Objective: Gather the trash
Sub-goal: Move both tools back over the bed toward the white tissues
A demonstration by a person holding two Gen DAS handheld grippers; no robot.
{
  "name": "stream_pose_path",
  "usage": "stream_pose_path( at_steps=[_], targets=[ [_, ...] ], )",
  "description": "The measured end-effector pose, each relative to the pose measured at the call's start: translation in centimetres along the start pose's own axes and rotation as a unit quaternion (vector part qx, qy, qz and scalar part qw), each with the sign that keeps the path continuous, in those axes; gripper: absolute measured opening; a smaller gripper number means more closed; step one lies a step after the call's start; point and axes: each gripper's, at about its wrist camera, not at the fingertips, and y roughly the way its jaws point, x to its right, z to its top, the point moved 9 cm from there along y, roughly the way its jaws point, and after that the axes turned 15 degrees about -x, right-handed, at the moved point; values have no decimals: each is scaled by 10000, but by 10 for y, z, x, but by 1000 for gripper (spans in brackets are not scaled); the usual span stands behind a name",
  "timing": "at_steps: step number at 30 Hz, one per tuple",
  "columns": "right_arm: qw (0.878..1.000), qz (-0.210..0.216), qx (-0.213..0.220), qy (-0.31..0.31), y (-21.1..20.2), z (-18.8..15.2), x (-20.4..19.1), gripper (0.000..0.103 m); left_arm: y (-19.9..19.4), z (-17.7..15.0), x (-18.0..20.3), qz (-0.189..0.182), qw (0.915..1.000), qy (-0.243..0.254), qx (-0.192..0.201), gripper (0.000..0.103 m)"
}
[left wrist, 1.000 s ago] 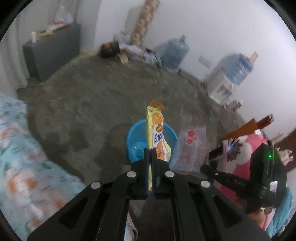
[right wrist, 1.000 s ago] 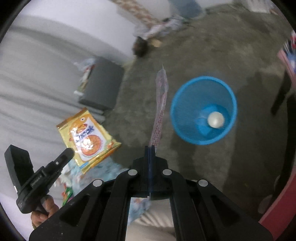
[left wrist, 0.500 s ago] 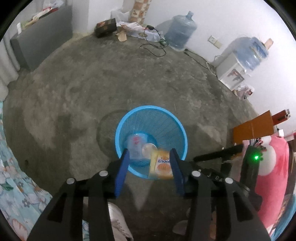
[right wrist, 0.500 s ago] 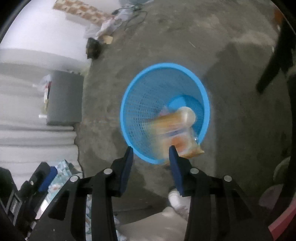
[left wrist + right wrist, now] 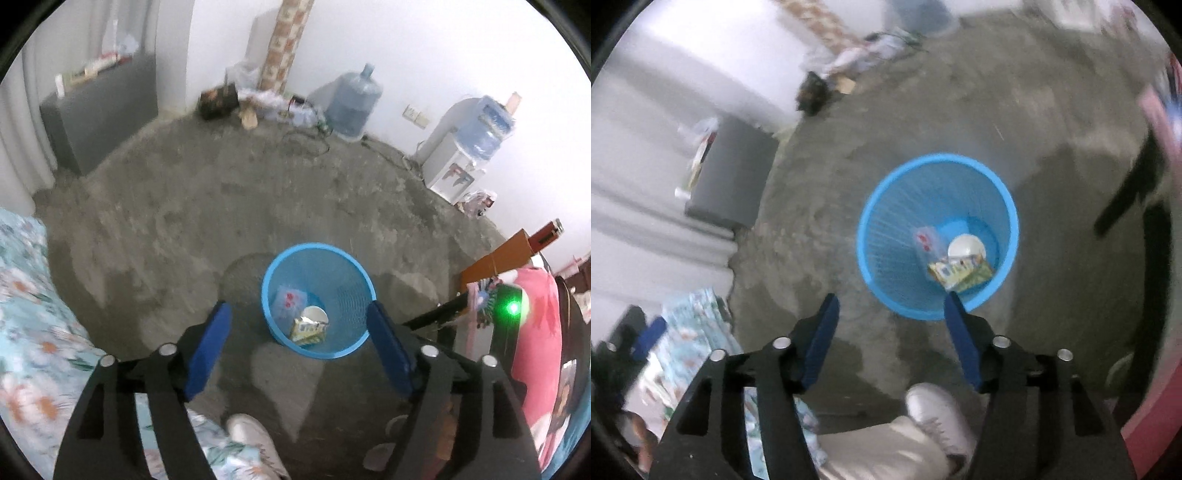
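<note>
Blurring obscured print on the yellow wrapper point(image 5: 960, 275) and clear packet point(image 5: 925, 242) inside the blue basket point(image 5: 343, 350). Both the left tool point(image 5: 299, 328) and right tool point(image 5: 891, 317) were spread, empty. Concrete floor point(image 5: 240, 206); water jug point(image 5: 354, 103) at 12 o'clock.

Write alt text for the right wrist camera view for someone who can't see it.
The open right gripper hangs empty above a blue mesh trash basket on a concrete floor. Inside lie a yellow snack wrapper, a clear plastic packet and a white cup.
</note>
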Motion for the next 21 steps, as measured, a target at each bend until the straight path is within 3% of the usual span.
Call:
stream_pose_path(
  at_steps=[5,9,17,21],
  targets=[
    [9927,-538,458,-979,-30,-16,-56,83,-54,-27,-16,2,9992,174,360,88],
    [9780,-1032,828,-1613,-53,-33,-94,95,-99,-55,-43,-34,9984,-70,553,97],
    [9259,-2179,1604,-2637,-75,-64,-148,95,-190,-119,-107,-18,9905,-692,1189,97],
    [8965,-2226,1938,-3304,-79,-85,-183,95,-224,-166,-154,-80,9822,-1322,1332,97]
  ],
)
